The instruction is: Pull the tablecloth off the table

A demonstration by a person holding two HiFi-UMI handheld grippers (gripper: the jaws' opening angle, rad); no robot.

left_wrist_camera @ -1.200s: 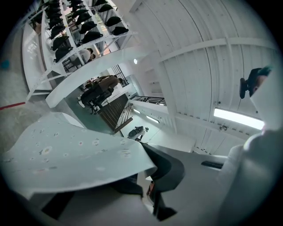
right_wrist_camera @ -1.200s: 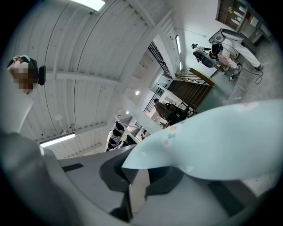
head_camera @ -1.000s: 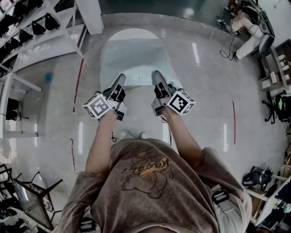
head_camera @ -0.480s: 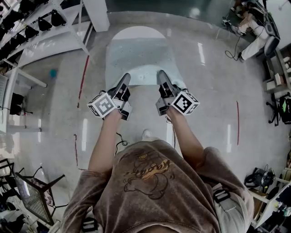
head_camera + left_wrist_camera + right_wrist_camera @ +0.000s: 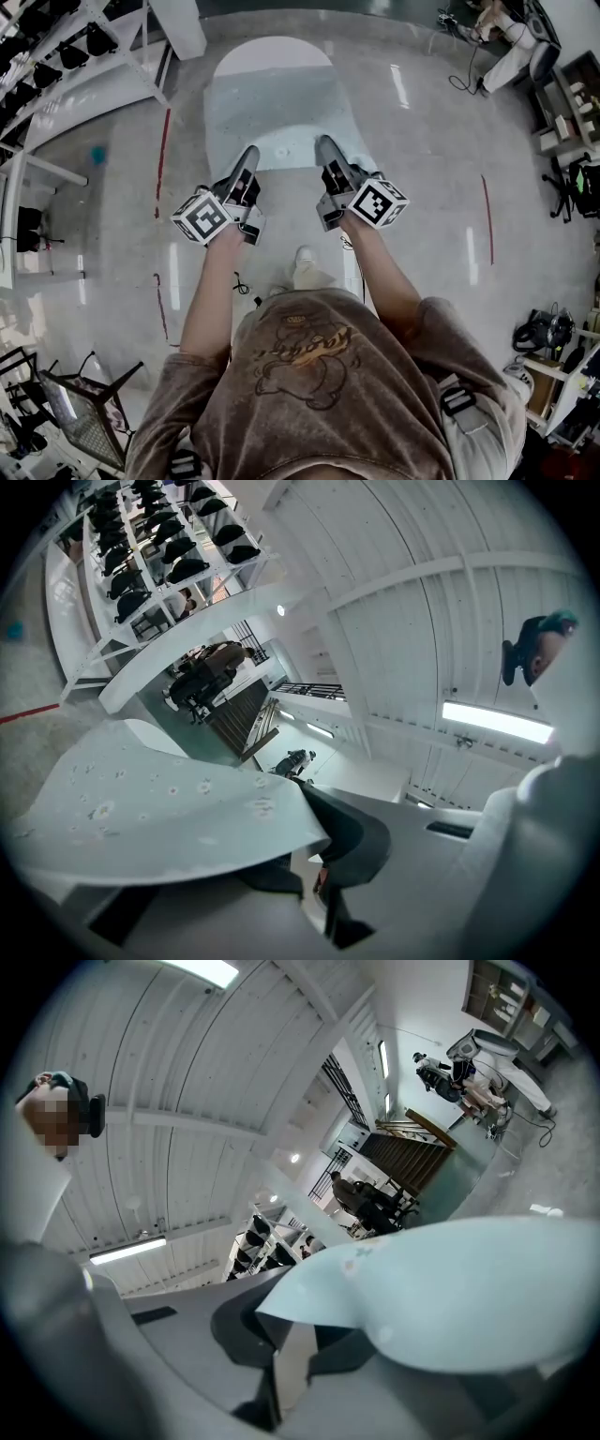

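Both tongs are clamped on the near hem of the tablecloth [image 5: 277, 108]. L tongs [image 5: 247, 161] pinch the hem toward its left corner, R tongs [image 5: 326, 150] toward the right. On each, the jaws are pressed almost together w/ only the thin sheet between the pads. Each gripper view shows pale-blue fabric w/ a small flower print fanning out from the pinch.

Why held so (my read):
- The two grips are spread across the hem & approx level w/ each other. A pull should load the cloth evenly & slide it straight back, not skew or bunch it to one side.
- Forearms reach fwd w/ the tongs pointing away from the body, i.e. along the line the cloth has to travel.
- The hem looks lifted a bit, prob. so the edge doesn't drag. Can't tell how taut the stretch between the grips is.

Where the cloth is:
- It runs away from the tongs toward the far end of the bench [image 5: 272, 54]. The bench's white rounded end shows bare beyond the cloth's far edge, so the cloth seems partly drawn off already.
- Most of it appears to lie on the bench top. Can't tell where the bench's near edge sits under it.
- Nothing is visible standing on the cloth.
- The near hem is in the tongs, out over the floor [image 5: 422, 141] in front of the person.

Looks mid-pull. What's left, I'd say, is backing off w/ both grips firm until the far edge clears the bench.
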